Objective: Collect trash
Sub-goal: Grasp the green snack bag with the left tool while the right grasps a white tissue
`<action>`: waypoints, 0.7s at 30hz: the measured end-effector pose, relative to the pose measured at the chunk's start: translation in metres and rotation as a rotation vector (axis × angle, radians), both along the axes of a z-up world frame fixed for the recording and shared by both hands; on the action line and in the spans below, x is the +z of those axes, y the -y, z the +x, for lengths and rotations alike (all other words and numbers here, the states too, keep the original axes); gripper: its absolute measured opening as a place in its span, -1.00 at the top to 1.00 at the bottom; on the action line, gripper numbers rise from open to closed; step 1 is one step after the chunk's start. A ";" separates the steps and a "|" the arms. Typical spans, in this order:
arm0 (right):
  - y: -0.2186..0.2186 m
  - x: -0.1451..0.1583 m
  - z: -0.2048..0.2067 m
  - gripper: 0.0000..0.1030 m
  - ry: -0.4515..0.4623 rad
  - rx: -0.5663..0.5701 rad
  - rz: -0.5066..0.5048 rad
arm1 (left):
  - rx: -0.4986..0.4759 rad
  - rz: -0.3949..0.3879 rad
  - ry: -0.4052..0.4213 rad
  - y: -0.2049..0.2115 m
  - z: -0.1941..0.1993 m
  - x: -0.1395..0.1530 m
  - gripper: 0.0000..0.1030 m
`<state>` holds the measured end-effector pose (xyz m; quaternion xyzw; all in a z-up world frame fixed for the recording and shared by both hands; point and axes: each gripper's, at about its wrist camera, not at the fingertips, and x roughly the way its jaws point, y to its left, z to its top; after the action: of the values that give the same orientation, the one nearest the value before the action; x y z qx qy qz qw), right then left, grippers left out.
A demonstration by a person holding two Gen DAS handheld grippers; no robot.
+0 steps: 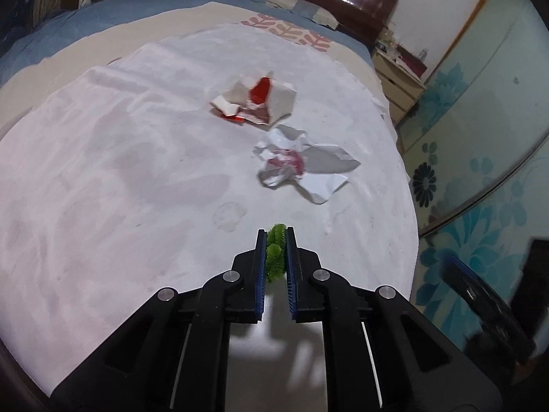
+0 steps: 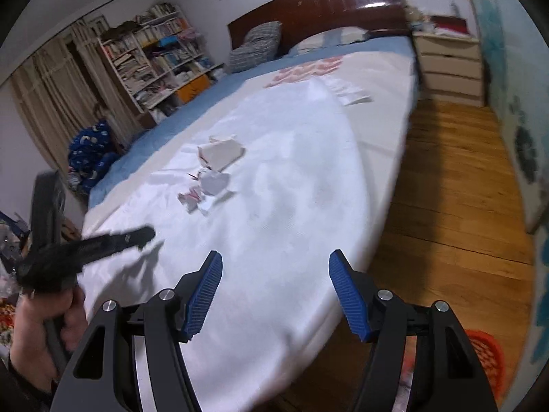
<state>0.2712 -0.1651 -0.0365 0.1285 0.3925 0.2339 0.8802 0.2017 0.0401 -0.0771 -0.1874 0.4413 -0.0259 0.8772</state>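
Note:
My left gripper (image 1: 276, 237) is shut on a small green fuzzy piece of trash (image 1: 275, 254) and holds it over the white bed cover (image 1: 120, 171). Beyond it lie a crumpled white paper with pink print (image 1: 302, 163) and a torn red-and-white wrapper (image 1: 255, 101). My right gripper (image 2: 274, 264) is open and empty above the near edge of the bed. In the right wrist view the same papers (image 2: 212, 185) lie mid-bed and the left gripper (image 2: 103, 243) appears as a blurred black shape at the left.
An orange basket (image 2: 487, 353) stands on the wooden floor (image 2: 453, 189) at the lower right. A nightstand (image 2: 449, 65) and dark headboard (image 2: 326, 3) are at the far end. A bookshelf (image 2: 154, 55) stands beyond the bed at left.

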 end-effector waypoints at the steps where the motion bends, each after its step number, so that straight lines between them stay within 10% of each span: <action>1: -0.008 -0.002 0.008 -0.28 -0.003 0.005 0.018 | 0.003 -0.012 -0.002 -0.005 -0.003 -0.001 0.81; 9: -0.089 -0.025 0.093 -0.21 -0.046 0.006 0.114 | 0.008 -0.008 -0.012 -0.034 -0.013 -0.005 0.81; 12: -0.111 -0.032 0.107 0.65 -0.072 0.049 0.059 | 0.011 -0.009 -0.022 -0.040 -0.014 -0.008 0.81; 21: -0.084 -0.009 0.074 0.87 -0.042 0.003 0.091 | 0.008 -0.030 0.003 -0.037 -0.017 0.000 0.80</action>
<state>0.3455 -0.0814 -0.0453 0.1726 0.4000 0.2499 0.8647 0.1844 0.0774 -0.0771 -0.2025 0.4389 -0.0291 0.8749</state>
